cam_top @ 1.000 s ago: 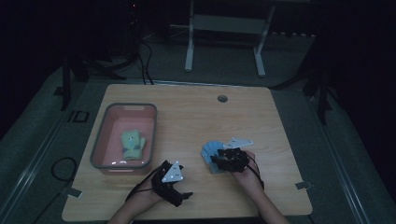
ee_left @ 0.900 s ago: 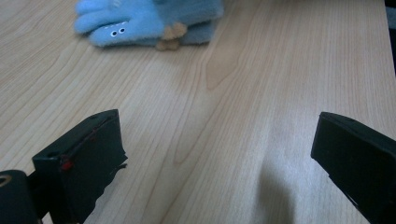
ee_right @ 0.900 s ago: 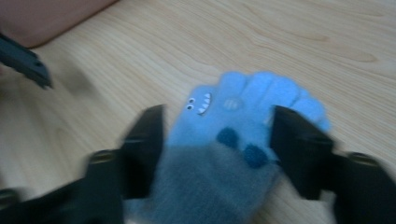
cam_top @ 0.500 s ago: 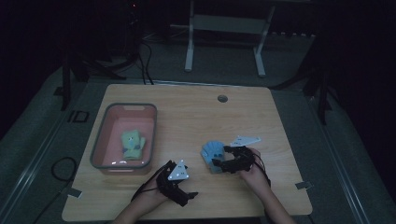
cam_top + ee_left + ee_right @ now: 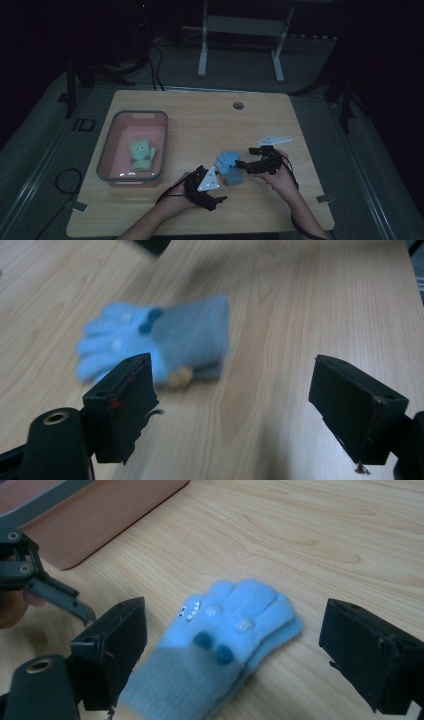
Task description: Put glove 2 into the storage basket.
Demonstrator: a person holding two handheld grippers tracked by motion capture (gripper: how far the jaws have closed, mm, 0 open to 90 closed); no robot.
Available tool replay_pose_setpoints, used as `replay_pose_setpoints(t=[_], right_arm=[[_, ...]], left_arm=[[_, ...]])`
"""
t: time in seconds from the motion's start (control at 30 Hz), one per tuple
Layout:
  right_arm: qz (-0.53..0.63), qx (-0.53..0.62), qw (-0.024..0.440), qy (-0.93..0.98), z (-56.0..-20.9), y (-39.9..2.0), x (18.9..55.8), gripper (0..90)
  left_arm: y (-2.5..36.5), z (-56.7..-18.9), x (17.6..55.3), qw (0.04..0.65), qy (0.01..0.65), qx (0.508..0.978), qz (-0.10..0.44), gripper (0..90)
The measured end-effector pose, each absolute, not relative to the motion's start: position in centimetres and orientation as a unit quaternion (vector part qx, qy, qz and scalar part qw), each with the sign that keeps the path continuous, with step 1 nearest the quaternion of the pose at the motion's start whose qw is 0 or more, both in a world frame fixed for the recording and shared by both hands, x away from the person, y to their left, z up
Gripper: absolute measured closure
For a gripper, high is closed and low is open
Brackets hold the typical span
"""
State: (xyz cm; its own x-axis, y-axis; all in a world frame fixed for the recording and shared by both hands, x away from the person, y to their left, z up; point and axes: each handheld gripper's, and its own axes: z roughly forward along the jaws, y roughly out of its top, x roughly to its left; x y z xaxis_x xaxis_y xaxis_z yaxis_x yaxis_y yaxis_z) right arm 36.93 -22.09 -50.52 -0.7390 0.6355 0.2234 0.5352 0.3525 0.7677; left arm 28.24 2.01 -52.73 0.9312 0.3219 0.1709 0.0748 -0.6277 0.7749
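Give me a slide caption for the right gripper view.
Open right gripper poised over a blue glove lying flat on the wooden table, pink bin behind.

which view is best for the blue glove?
The right gripper view: the blue glove lies close and fairly sharp, with its fingers, dots and cuff clear. The left gripper view shows it farther off and blurred. The high view shows it small and dim on the table.
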Motion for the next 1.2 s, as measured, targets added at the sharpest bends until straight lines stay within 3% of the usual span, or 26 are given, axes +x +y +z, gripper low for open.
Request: replay_pose_setpoints(t=[0.17, 0.23, 0.37, 0.4, 0.5, 0.7, 0.8, 0.9, 1.2], right_arm=[[0.439, 0.356, 0.05, 0.824, -50.8, -21.6, 37.8, 14.8], [0.427, 0.355, 0.053, 0.83, -51.4, -20.7, 38.8, 21.5], [0.422, 0.356, 0.058, 0.832, -51.6, -20.4, 39.2, 22.6], [0.42, 0.359, 0.056, 0.832, -52.0, -20.2, 39.6, 24.0], [0.413, 0.365, 0.059, 0.832, -52.6, -20.1, 40.0, 24.8], [0.404, 0.375, 0.056, 0.832, -53.4, -20.3, 40.5, 27.0], [0.404, 0.384, 0.051, 0.829, -53.7, -20.4, 40.7, 27.2], [0.402, 0.385, 0.045, 0.83, -54.0, -20.2, 40.7, 27.2], [0.381, 0.381, 0.059, 0.841, -55.2, -19.6, 40.5, 28.7]], left_arm=[[0.4, -52.8, 29.0, 0.415, 0.095, 0.892, 0.152, 23.3], [-0.8, -53.2, 29.7, 0.406, 0.075, 0.897, 0.156, 26.5], [-1.9, -53.9, 30.3, 0.394, 0.053, 0.902, 0.171, 30.2], [-2.2, -54.1, 30.4, 0.385, 0.045, 0.905, 0.175, 35.9], [-2.4, -54.6, 30.6, 0.369, 0.032, 0.91, 0.184, 41.4], [-2.7, -55.4, 31.1, 0.351, 0.028, 0.915, 0.199, 45.4], [-2.4, -55.3, 31.4, 0.352, 0.032, 0.913, 0.204, 60.4], [-2.1, -55.3, 31.5, 0.359, 0.034, 0.91, 0.204, 69.9], [-1.5, -55.3, 32.1, 0.377, 0.059, 0.91, 0.162, 74.6]])
